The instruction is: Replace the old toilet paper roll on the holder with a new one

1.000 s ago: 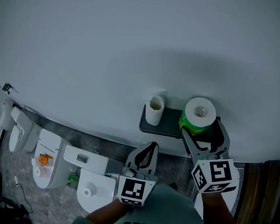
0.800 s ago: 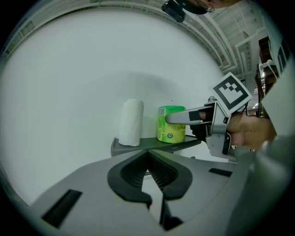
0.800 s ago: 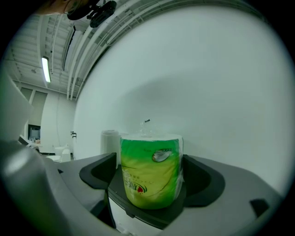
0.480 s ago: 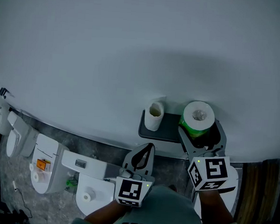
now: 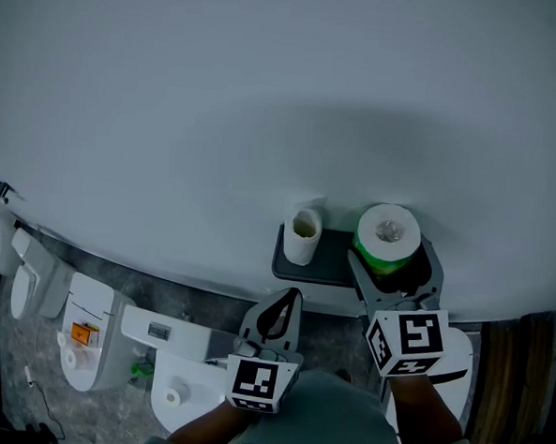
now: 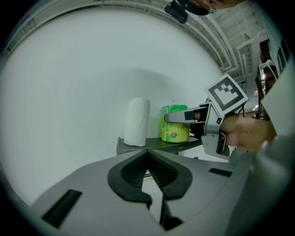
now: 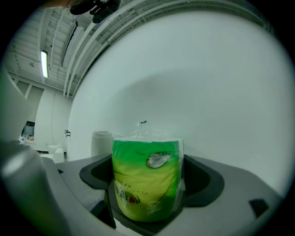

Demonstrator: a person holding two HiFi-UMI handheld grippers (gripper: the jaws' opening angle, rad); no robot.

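A dark shelf (image 5: 330, 259) is fixed to the pale wall. On its left end stands a thin, nearly used-up white roll (image 5: 303, 235) (image 6: 137, 122). At the right end is a new roll in green wrapping (image 5: 387, 231) (image 7: 146, 177) (image 6: 174, 131), its base on or just above the shelf. My right gripper (image 5: 389, 257) (image 7: 147, 186) is shut on this new roll, one finger on each side. My left gripper (image 5: 286, 299) (image 6: 148, 154) hangs below the shelf's front edge, shut and empty.
White toilets (image 5: 88, 331) and a cistern (image 5: 173, 330) stand on the grey stone floor at lower left. A wooden panel (image 5: 521, 391) is at the right edge. The wall above the shelf is bare.
The head view has drifted, so the shelf sits lower in the picture. The right gripper and green roll have edged slightly toward the old roll. The left gripper has barely moved.
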